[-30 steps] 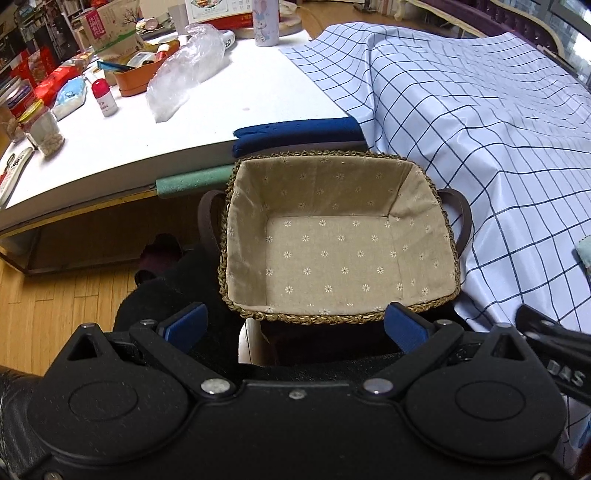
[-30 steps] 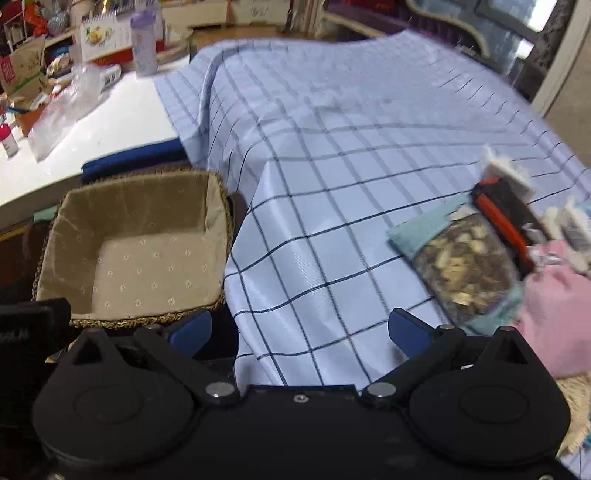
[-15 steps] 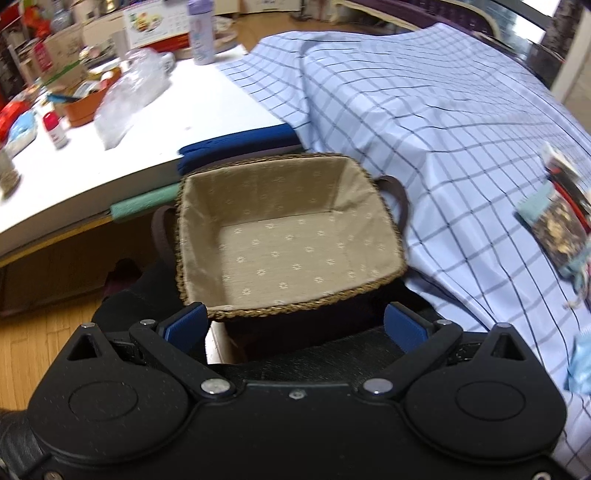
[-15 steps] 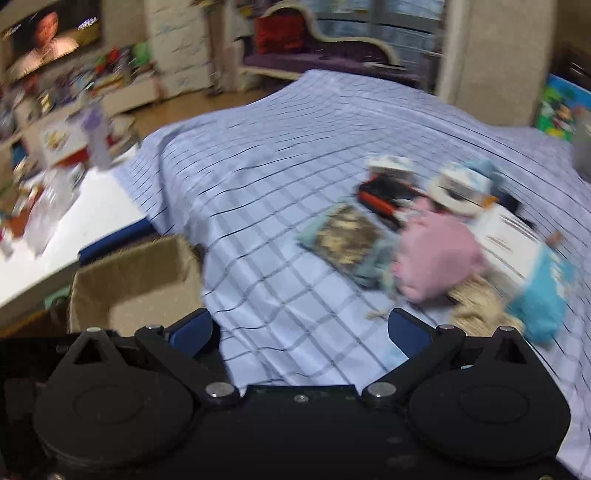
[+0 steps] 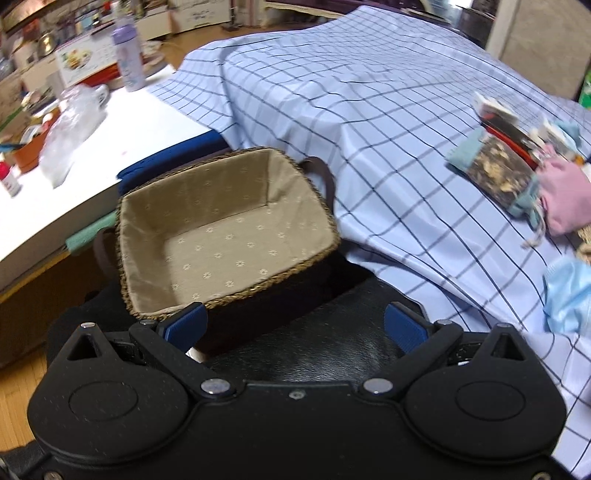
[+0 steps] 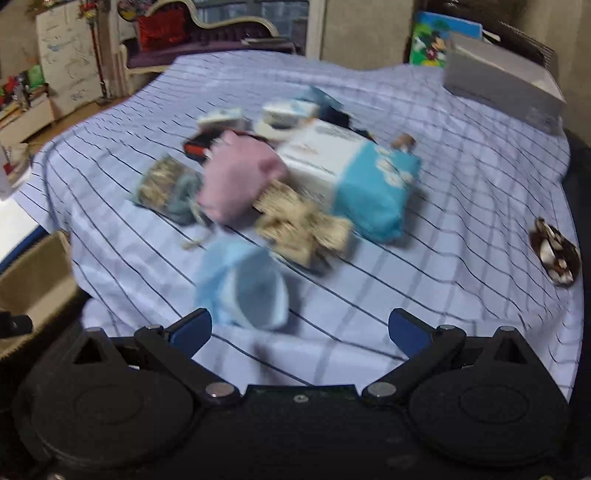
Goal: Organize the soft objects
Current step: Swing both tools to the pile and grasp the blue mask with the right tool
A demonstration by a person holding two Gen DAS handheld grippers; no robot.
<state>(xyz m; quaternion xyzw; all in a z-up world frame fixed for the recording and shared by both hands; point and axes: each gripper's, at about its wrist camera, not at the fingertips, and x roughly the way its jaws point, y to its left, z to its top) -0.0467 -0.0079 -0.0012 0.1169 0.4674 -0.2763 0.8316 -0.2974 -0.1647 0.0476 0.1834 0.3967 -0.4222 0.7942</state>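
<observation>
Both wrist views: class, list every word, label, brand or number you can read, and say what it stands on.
No text can be read for certain.
White and blue pack: has print, too blurred to read.
Calendar: picture and print, too small to read.
Purple bottle: label unreadable.
Small white boxes: markings blurred.
Green box: only a cartoon mouse picture, no legible words.

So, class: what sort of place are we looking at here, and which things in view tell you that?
Probably a lived-in home room. A checked cloth covers a surface strewn with soft pouches, a cluttered white table stands beside it, and an ornate sofa sits behind.
</observation>
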